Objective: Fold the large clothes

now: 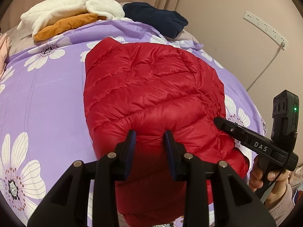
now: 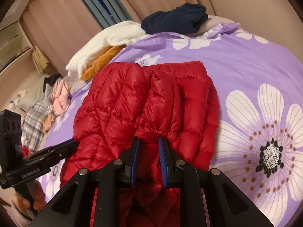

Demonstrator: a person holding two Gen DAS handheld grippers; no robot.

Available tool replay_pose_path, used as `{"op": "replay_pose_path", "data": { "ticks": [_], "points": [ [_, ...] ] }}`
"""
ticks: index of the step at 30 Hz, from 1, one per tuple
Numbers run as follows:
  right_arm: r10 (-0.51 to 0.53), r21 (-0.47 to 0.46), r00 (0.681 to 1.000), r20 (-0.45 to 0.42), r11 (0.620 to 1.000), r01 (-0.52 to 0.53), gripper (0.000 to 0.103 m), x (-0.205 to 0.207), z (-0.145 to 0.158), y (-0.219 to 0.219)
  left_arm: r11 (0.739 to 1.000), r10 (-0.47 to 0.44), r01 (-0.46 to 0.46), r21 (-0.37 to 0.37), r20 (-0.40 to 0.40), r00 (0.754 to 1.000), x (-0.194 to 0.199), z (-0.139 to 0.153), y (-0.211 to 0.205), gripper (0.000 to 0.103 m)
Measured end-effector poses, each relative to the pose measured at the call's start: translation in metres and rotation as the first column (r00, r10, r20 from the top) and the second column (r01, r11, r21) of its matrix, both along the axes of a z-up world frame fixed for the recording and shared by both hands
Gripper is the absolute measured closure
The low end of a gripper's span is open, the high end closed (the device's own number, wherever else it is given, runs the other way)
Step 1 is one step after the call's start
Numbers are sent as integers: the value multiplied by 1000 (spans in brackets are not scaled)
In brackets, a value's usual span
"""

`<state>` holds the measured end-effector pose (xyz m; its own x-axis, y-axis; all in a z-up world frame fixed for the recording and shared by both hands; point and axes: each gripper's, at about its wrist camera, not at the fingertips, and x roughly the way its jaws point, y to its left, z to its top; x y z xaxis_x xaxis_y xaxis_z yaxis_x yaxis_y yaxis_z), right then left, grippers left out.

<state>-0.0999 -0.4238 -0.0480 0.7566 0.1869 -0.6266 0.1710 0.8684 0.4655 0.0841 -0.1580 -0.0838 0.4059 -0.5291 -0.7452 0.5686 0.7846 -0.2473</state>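
Note:
A red quilted down jacket (image 1: 151,87) lies partly folded on a purple floral bedspread (image 1: 47,87). My left gripper (image 1: 150,138) is at the jacket's near edge, its blue pads pinching a puffy fold of red fabric. At the right, my right gripper (image 1: 217,121) meets the jacket's side edge, held by a hand (image 1: 265,177). In the right wrist view the jacket (image 2: 132,104) fills the centre. My right gripper (image 2: 148,142) is shut on a bunched edge of it. My left gripper (image 2: 74,141) reaches the jacket's left edge.
At the bed's far side lie a white fleece (image 1: 72,5) over an orange garment (image 1: 66,26), and a folded navy garment (image 1: 157,20). A power strip (image 1: 265,26) with a cable hangs on the right wall. Loose pink and plaid clothes (image 2: 58,96) are heaped at the left.

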Motion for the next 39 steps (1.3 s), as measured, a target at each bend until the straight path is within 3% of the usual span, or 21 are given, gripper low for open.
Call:
{"op": "replay_pose_path", "data": {
  "ticks": [13,18,21,26,29,34,39],
  "points": [
    [-32,11,999,-6,999,32,85,-5,9,-8,1000,-14,14,10,-6,1000,-28,4,10,62],
    [-78,-60,994,80,995,83,76,-15,38,-10,999,-17,16,30,4,1000,-30,2,8,62],
    [-46,-52,991,126,997,53,76,-11,48,-9,1000,-17,17,23,-5,1000,-28,1,7,60],
    [11,-87,992,124,996,0,76,18,52,1,999,-20,20,28,-7,1000,-28,-1,6,59],
    [24,-107,994,107,994,-13,76,35,47,4,999,-22,22,34,-7,1000,-29,-2,3,58],
    [-7,-45,1000,-31,999,6,76,68,9,-9,999,-30,30,34,-4,1000,-28,-4,-1,57],
    [-8,11,1000,-29,1000,8,77,66,-6,-15,998,-35,35,44,3,999,-28,-5,-6,55]
  ]
}}
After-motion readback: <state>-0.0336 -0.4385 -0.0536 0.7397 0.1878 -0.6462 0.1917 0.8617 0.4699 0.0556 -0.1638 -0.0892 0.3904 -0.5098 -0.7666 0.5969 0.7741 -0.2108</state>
